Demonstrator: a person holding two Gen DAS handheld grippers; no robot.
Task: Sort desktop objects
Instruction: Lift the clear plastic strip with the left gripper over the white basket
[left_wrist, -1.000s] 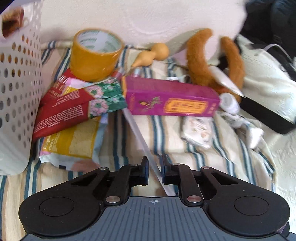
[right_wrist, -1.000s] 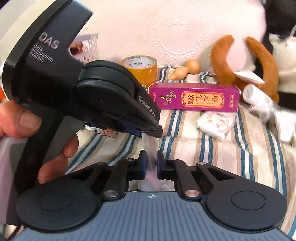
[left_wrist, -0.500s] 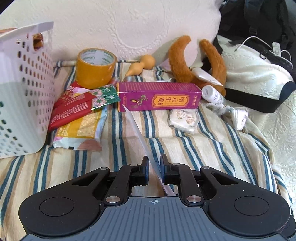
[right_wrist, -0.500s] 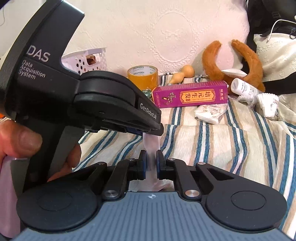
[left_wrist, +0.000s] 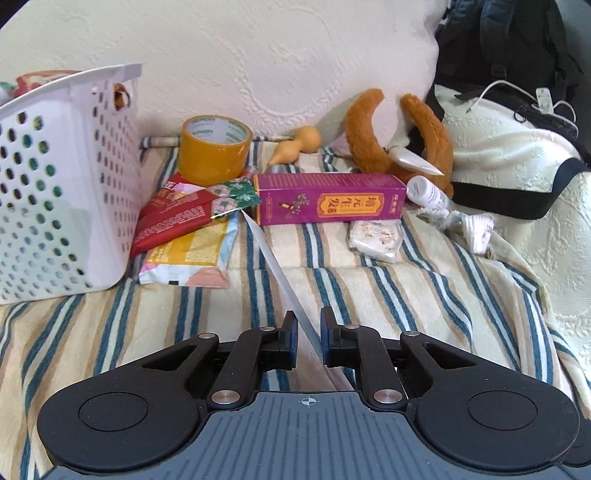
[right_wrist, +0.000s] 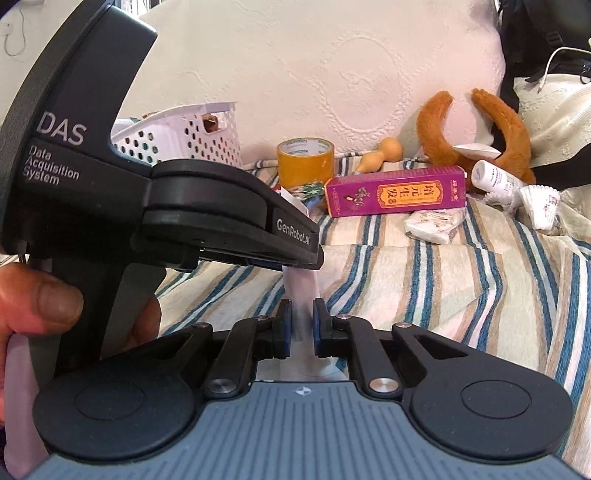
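Observation:
Both grippers hold one clear plastic sheet (left_wrist: 275, 262). My left gripper (left_wrist: 306, 332) is shut on it; the sheet runs edge-on from its jaws toward the purple box (left_wrist: 328, 199). My right gripper (right_wrist: 301, 323) is shut on the same sheet (right_wrist: 301, 291), just below the left gripper's body (right_wrist: 229, 221). A white perforated basket (left_wrist: 62, 184) stands at the left with items inside. Snack packets (left_wrist: 181, 221), a tape roll (left_wrist: 214, 151), a small gourd (left_wrist: 295, 146) and a white packet (left_wrist: 375, 240) lie on the striped cloth (left_wrist: 369, 295).
A brown furry headband (left_wrist: 399, 136), a small white bottle (left_wrist: 426, 192) and paper cupcake liners (left_wrist: 476, 230) lie at the right. A dark bag with a white cable (left_wrist: 517, 92) sits behind. A cream embossed cushion (left_wrist: 258, 66) backs the scene.
Both grippers have pulled back and up from the clutter with the clear sheet held between them. The objects now look smaller and farther off.

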